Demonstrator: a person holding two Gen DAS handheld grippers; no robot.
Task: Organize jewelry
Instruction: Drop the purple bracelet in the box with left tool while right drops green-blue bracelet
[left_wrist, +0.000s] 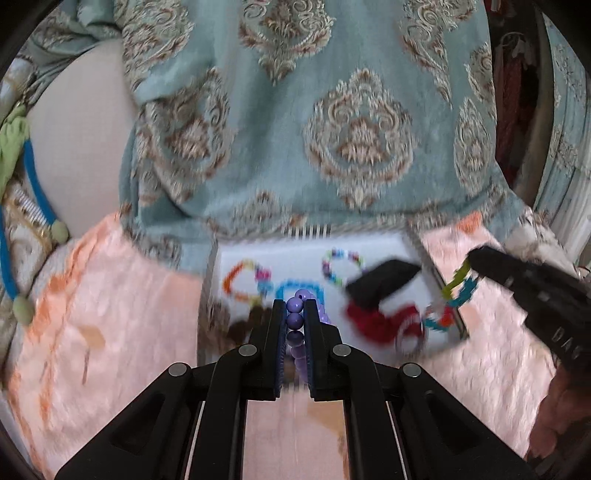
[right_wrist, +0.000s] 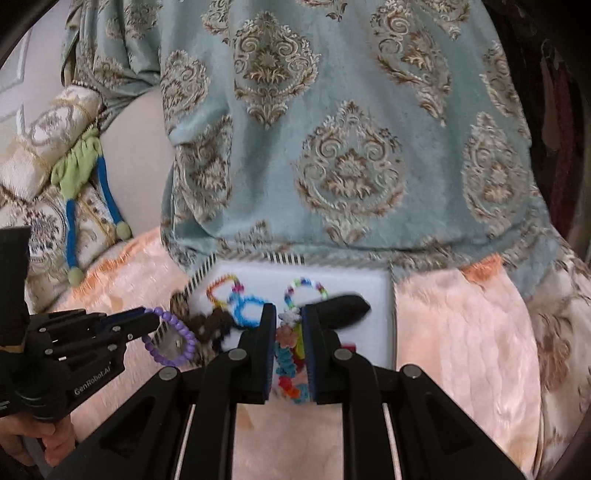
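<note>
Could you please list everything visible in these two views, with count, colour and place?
Tray: one, white, on the peach cloth.
Purple bead bracelet: one, held at the tray's left edge.
Multicolour chain bracelet: one, held over the tray's front.
Bracelets on tray: orange-rainbow, blue, pastel.
Black item: one, on tray.
Peach cloth: one, underneath.
Damask fabric: teal, behind.
Left gripper: black.
Right gripper: black.

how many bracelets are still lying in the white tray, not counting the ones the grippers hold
3 clearly: an orange and rainbow bracelet at the back left, a blue bracelet just in front of it, and a pastel bead bracelet at the back middle of the white tray. Blurred items nearer may hide more.
</note>
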